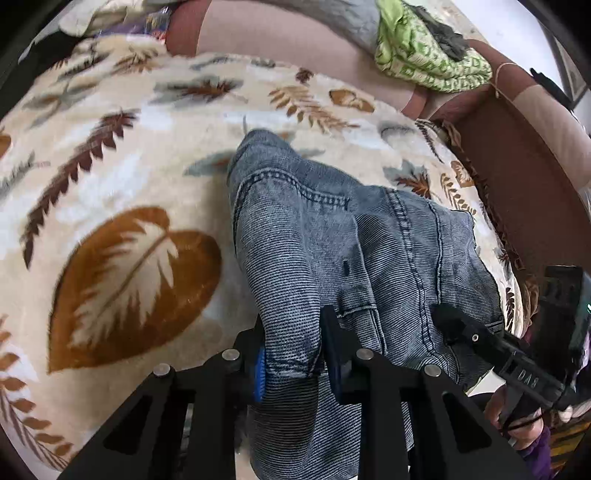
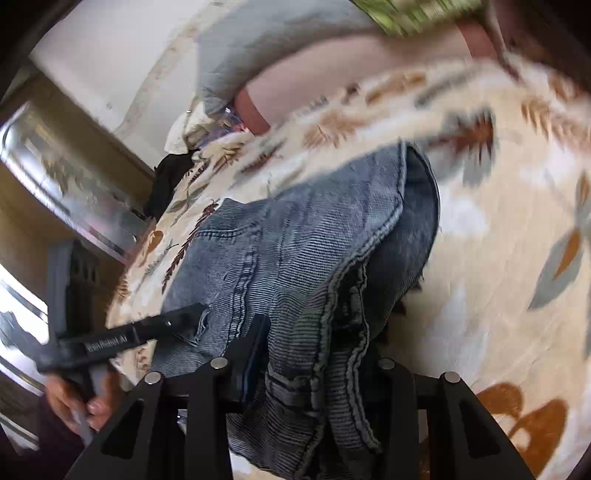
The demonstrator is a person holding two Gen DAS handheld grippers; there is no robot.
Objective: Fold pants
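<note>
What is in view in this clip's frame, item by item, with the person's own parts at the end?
jeans: one, faded blue denim, bunched on the blanket, clamped in both tongs
leaf-print blanket: one, cream with brown and grey leaves, covering the bed
green patterned cloth: one, green and white, heaped on the headboard ledge
dark cloth: one, black, on top of the green cloth
left tongs: black, shut on denim
right tongs: black, shut on denim

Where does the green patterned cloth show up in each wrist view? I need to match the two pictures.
Left wrist: green patterned cloth at upper right, lying on the pink sofa back.
Right wrist: a blurred green strip at the top edge, right of centre.
Shared landmark: the jeans on the leaf-print blanket.
</note>
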